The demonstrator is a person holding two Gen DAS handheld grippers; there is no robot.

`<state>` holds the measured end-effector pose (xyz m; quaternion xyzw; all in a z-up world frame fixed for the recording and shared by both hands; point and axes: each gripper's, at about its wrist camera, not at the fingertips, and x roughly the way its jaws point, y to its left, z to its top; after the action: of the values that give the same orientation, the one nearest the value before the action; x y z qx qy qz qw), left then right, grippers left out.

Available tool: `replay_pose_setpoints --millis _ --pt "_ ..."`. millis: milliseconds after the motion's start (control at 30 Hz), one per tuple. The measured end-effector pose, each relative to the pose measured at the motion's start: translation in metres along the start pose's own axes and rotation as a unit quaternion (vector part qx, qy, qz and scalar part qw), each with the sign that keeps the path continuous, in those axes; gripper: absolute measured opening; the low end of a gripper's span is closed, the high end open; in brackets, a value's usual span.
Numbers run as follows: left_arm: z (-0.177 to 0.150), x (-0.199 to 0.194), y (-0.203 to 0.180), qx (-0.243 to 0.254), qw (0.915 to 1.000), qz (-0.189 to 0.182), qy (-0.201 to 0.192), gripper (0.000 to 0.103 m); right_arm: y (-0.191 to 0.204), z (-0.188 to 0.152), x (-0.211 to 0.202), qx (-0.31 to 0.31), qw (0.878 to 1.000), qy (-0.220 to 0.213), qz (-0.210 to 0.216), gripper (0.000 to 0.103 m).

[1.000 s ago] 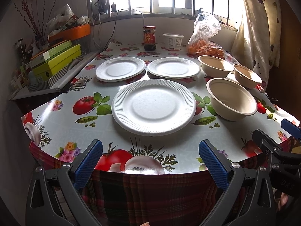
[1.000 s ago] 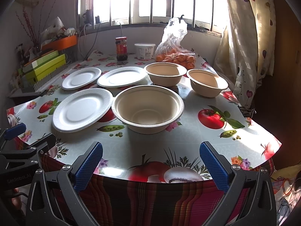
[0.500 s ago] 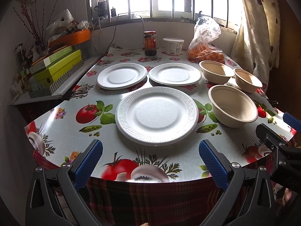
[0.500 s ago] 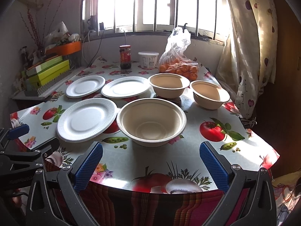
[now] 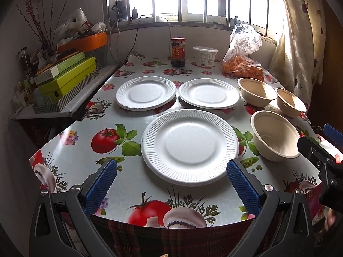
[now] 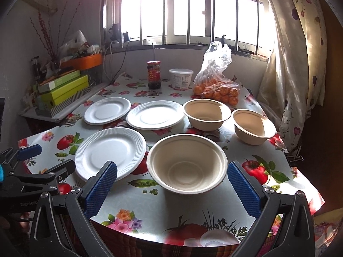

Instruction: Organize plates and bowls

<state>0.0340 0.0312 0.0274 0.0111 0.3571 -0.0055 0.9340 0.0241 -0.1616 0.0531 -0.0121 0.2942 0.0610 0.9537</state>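
Sunlit worktop (image 5: 70,141) with a fruit-print cloth, seen from its near edge. Left claw (image 5: 171,184) hangs spread wide and empty, the nearest white plate (image 5: 189,147) lying flat straight ahead between its fingers. Right claw (image 6: 172,185) is likewise spread and empty, with the large tan bowl (image 6: 186,165) dead ahead. Farther back lie two more plates (image 5: 145,95) side by side, and two smaller bowls (image 6: 206,113) to their right. A bag of oranges (image 6: 216,90) sits near the window.

glossy tablecloth (image 5: 133,184), matt ribbed plate (image 5: 189,146)
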Motion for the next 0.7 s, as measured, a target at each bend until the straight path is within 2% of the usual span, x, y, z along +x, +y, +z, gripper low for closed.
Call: replay_pose_setpoints --millis 233,333,400,633,700 --pt "0.021 0.009 0.034 -0.012 0.9998 0.015 0.003 0.102 0.005 0.038 0.008 -0.024 0.999 -0.006 0.033 0.103" --pt "0.030 0.014 0.052 -0.024 0.9993 0.026 0.007 0.095 0.008 0.057 0.016 -0.039 0.998 -0.004 0.046 0.101" --pt "0.037 0.019 0.064 -0.037 0.9990 0.025 0.010 0.092 0.011 0.066 0.022 -0.048 0.998 -0.001 0.051 0.087" --pt "0.056 0.044 0.096 -0.085 0.9956 -0.010 0.038 0.067 0.027 0.095 0.059 -0.070 0.992 0.031 0.096 0.076" --pt "0.061 0.052 0.100 -0.088 0.9951 -0.013 0.044 0.064 0.030 0.103 0.072 -0.069 0.990 0.045 0.111 0.068"
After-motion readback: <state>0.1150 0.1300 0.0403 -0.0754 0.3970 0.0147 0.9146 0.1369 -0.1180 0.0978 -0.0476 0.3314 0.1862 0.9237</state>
